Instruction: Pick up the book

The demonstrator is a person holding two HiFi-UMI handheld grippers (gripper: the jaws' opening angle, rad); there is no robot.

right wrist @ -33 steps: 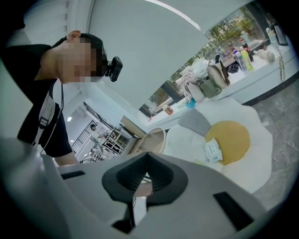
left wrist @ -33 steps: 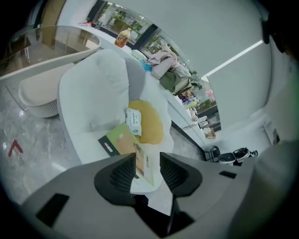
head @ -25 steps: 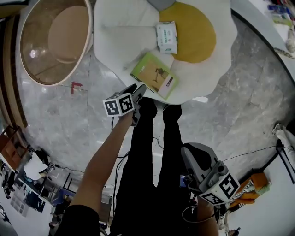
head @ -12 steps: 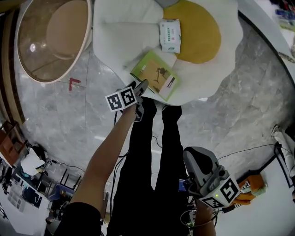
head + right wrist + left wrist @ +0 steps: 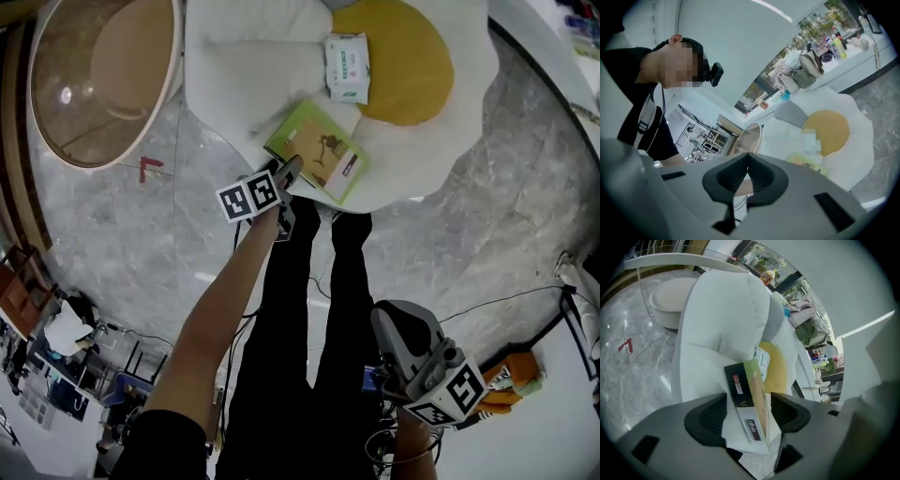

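Note:
The book (image 5: pixel 319 159) has a green and tan cover and lies flat near the front edge of a white egg-shaped cushion (image 5: pixel 244 66). My left gripper (image 5: pixel 289 172) points down at the book's near left edge. In the left gripper view the book's dark spine end (image 5: pixel 746 401) stands between the two spread pads (image 5: pixel 711 417) of the left gripper (image 5: pixel 749 399). Its jaws have just been opening and do not squeeze the book. My right gripper (image 5: pixel 392 323) hangs low beside the person's legs, away from the book, jaws together with nothing between them (image 5: pixel 747 157).
A pack of tissues (image 5: pixel 347 67) lies on the cushion beside its yellow centre (image 5: pixel 403 66). A round glass-topped stand (image 5: pixel 94 80) is at the upper left on grey marble floor (image 5: pixel 487 216). The person's black-trousered legs (image 5: pixel 300 319) stand just below the cushion.
My left gripper has come down and forward to the book, so its tips now reach the book's edge. The right gripper has stayed in place.

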